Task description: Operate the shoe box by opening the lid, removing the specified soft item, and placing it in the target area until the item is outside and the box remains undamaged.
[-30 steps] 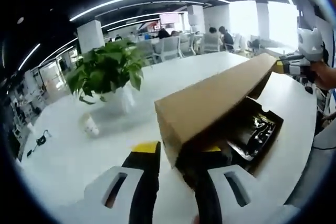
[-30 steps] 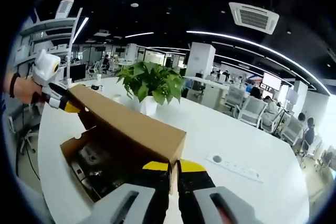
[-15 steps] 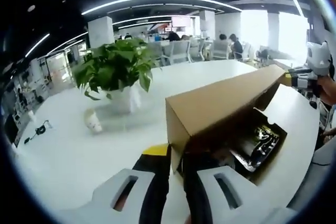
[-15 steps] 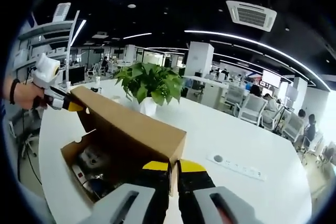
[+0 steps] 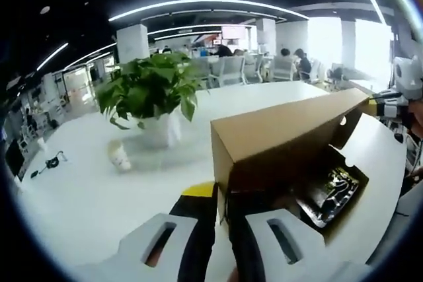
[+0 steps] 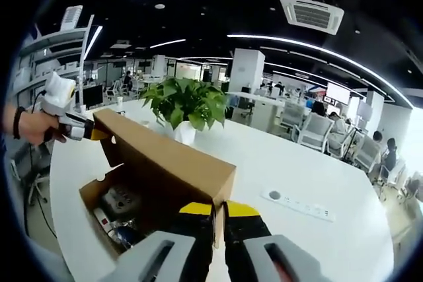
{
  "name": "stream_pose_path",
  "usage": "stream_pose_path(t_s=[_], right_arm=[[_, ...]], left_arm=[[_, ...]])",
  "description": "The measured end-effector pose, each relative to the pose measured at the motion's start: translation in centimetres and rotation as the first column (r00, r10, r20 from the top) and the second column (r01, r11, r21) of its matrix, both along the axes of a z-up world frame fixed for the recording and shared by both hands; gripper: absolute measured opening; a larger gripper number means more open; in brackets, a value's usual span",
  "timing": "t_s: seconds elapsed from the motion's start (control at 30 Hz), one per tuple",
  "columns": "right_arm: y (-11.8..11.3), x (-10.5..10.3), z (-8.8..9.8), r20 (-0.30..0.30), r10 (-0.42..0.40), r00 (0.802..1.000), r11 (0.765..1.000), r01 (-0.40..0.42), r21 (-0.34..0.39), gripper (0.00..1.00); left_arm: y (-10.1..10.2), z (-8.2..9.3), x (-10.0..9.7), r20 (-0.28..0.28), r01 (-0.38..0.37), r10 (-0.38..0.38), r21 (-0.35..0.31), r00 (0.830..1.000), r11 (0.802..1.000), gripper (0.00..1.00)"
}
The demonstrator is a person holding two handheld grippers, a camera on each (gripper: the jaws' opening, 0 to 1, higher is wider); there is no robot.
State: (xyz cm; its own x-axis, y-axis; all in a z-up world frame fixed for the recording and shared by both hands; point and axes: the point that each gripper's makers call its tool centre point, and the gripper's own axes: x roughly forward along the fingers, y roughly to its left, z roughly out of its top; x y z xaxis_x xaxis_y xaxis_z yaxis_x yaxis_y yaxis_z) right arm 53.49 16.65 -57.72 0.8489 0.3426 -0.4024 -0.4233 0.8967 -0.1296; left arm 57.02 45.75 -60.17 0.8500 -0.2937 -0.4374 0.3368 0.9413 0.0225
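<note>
The brown cardboard shoe box lid (image 5: 284, 140) stands raised on its hinge above the open box (image 5: 344, 219). My left gripper (image 5: 217, 196) is shut on the lid's near corner edge. In the same view my right gripper (image 5: 388, 105) holds the far corner. In the right gripper view, the right gripper (image 6: 218, 211) is shut on its end of the lid (image 6: 165, 156), and the left gripper (image 6: 78, 130), held by a hand, pinches the far end. Dark and grey contents (image 6: 119, 206) lie in the box (image 6: 92, 193); I cannot pick out the soft item.
A potted green plant (image 5: 152, 90) stands on the white round table (image 5: 86, 196) behind the box, with a small white bottle (image 5: 119, 156) beside it. A socket strip (image 6: 297, 206) is set into the tabletop. Office chairs and people sit far behind.
My left gripper's jaws have shut on the lid corner. The lid has tipped a little further up, showing more of the box's inside. The right gripper keeps its hold.
</note>
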Motion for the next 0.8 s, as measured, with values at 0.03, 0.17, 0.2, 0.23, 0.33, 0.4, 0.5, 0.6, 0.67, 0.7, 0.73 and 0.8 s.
stream_pose_path(t_s=[0.03, 0.17, 0.2, 0.23, 0.33, 0.4, 0.5, 0.6, 0.67, 0.7, 0.73, 0.8], right_arm=[[0.0, 0.0, 0.0, 0.000, 0.000, 1.000, 1.000, 0.000, 0.001, 0.00], [0.0, -0.4, 0.0, -0.006, -0.002, 1.000, 1.000, 0.002, 0.003, 0.00], [0.0, -0.5, 0.0, -0.007, -0.004, 1.000, 1.000, 0.004, 0.003, 0.00], [0.0, -0.6, -0.1, -0.008, -0.007, 1.000, 1.000, 0.007, 0.005, 0.00], [0.0, -0.6, -0.2, -0.006, -0.009, 1.000, 1.000, 0.009, 0.014, 0.00], [0.0, -0.4, -0.1, -0.007, -0.006, 1.000, 1.000, 0.007, 0.012, 0.00], [-0.1, 0.1, -0.1, -0.010, -0.003, 1.000, 1.000, 0.003, 0.008, 0.00], [-0.2, 0.4, 0.0, -0.014, 0.006, 1.000, 1.000, -0.006, 0.005, 0.00], [-0.2, 0.6, 0.1, -0.015, 0.009, 1.000, 1.000, -0.008, 0.007, 0.00], [-0.2, 0.7, 0.1, -0.015, 0.009, 1.000, 1.000, -0.009, 0.008, 0.00], [-0.2, 0.7, 0.1, -0.014, 0.011, 1.000, 1.000, -0.011, 0.006, 0.00], [-0.2, 0.9, 0.1, -0.013, 0.011, 1.000, 1.000, -0.011, 0.006, 0.00]], left_arm=[[0.0, 0.0, 0.1, -0.003, 0.002, -0.002, -0.005, 1.000, 1.000, 0.05], [-0.2, 0.0, 0.1, -0.016, 0.010, -0.010, -0.018, 1.000, 1.000, 0.05], [-0.3, 0.0, 0.1, -0.019, 0.013, -0.013, -0.018, 1.000, 1.000, 0.05], [-0.3, 0.0, 0.1, -0.021, 0.016, -0.016, -0.017, 1.000, 1.000, 0.05], [-0.3, -0.1, 0.5, -0.028, 0.020, -0.021, -0.019, 0.999, 1.000, 0.05], [-0.3, -0.1, 0.6, -0.032, 0.023, -0.023, -0.022, 0.999, 1.000, 0.05], [-0.4, -0.1, 0.6, -0.036, 0.034, -0.034, -0.013, 0.999, 0.999, 0.05], [-0.5, -0.1, 0.7, -0.039, 0.040, -0.040, -0.006, 0.998, 0.999, 0.05], [-0.5, -0.1, 0.8, -0.040, 0.042, -0.042, -0.003, 0.998, 0.999, 0.05], [-0.5, -0.1, 0.9, -0.040, 0.042, -0.042, -0.002, 0.998, 0.999, 0.05], [-0.5, -0.1, 0.9, -0.041, 0.043, -0.043, -0.001, 0.998, 0.999, 0.05], [-0.5, 0.0, 1.0, -0.043, 0.046, -0.045, 0.005, 0.998, 0.999, 0.05]])
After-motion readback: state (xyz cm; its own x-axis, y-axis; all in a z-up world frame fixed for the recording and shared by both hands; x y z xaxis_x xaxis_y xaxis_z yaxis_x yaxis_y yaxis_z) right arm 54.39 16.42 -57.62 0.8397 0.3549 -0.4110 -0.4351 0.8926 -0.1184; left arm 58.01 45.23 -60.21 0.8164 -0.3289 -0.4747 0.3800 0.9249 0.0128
